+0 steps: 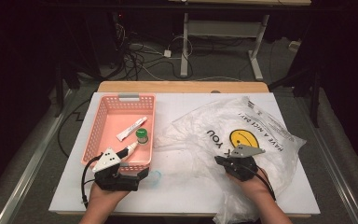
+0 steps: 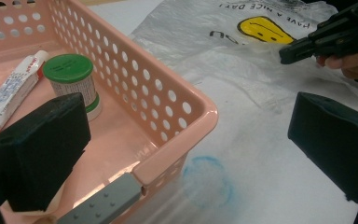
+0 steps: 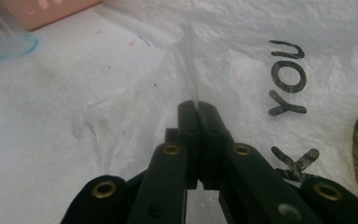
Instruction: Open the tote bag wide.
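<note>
1. We have the right gripper (image 3: 198, 108) closed on a fold of the plastic bag (image 1: 242, 135), which lies flat on the table (image 1: 177, 196) beside the pink basket (image 1: 103, 122), probably to lift one layer.
2. Our left gripper (image 1: 121, 179) waits wide open at the basket corner, holding nothing.

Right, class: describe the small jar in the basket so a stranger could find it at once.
Start at the pink basket on the table's left. Inside, beside a white tube, stands the small jar. Its round green lid sets it apart.
</note>
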The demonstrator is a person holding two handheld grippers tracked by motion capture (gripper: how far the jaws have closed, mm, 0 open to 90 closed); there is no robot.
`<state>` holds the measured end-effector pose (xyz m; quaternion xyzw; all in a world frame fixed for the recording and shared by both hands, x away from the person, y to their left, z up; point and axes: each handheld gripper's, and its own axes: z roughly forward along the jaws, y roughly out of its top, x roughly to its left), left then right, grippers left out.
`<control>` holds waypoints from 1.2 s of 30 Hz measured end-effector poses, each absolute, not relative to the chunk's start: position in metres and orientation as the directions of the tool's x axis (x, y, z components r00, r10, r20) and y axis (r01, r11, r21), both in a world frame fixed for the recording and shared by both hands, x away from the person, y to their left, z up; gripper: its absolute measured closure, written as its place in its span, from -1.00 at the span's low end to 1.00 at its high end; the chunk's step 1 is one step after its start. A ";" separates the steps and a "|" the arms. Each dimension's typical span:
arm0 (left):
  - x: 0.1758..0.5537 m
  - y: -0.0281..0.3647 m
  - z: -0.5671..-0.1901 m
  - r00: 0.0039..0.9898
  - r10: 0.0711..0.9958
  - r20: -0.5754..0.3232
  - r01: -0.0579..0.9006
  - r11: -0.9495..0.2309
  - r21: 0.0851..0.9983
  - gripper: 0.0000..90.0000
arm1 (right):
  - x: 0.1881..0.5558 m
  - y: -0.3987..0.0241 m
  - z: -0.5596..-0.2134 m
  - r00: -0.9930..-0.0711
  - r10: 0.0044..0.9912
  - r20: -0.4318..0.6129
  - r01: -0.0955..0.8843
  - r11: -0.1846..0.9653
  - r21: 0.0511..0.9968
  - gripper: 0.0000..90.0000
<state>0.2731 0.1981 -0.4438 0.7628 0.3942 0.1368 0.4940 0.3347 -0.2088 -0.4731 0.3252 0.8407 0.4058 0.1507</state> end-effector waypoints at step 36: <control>0.277 0.208 -0.440 0.616 0.769 -0.171 0.475 -0.189 0.859 -1.00 | 0.321 -0.223 -0.416 -0.718 0.694 -0.055 0.249 0.329 0.911 1.00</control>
